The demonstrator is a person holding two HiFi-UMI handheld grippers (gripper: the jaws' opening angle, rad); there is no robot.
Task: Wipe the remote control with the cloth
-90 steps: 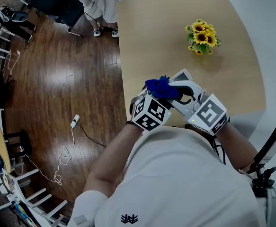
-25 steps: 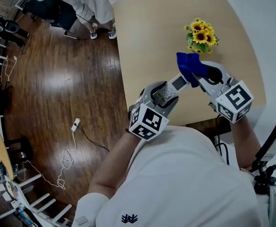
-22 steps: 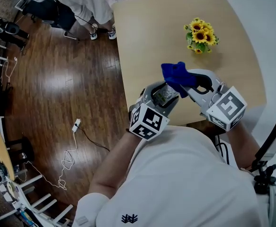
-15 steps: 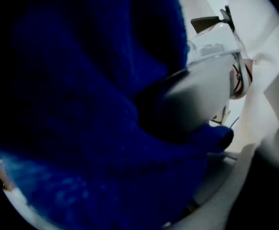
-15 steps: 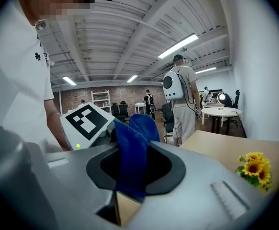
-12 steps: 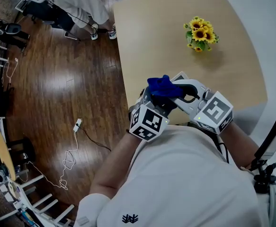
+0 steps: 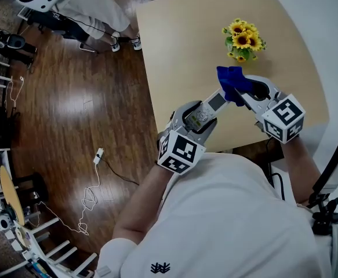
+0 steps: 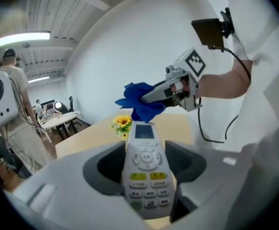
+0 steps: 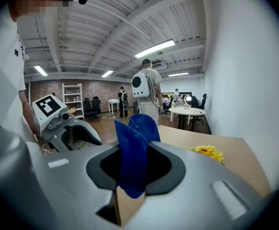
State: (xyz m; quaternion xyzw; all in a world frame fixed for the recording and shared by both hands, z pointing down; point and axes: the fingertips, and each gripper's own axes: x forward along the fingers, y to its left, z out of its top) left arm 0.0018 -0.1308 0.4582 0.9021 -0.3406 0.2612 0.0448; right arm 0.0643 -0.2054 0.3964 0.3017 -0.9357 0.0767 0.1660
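The person stands at the near edge of a pale wooden surface [image 7: 180,39], both arms held out over it. The left claw [image 7: 199,116] is closed on the remote control [image 7: 208,106], with its jaws pressed against the two long sides of the lower half. The buttons face up and the screen end sticks out past the jaws, pointing toward the far side. The remote is up in the air over the near part of the surface, not lying on it.

The right claw [image 7: 245,90] comes in from the right, its jaws pinched on a blue cloth [image 7: 231,83]. The cloth is bunched between the jaws, with folds standing out in front and a tail hanging below. In the left gripper view the bunched cloth sits right at the screen end of the remote and looks to be touching its top edge. How hard it presses I can't make out.

Farther along the surface, beyond the cloth, stands a small bunch of sunflowers [image 7: 242,39], clear of both claws. To the left is dark wooden floor [image 7: 70,97] with a white cable [image 7: 93,178] trailing across it. Off in the room, a person wearing a white backpack [image 9: 146,92] stands near some round tables.
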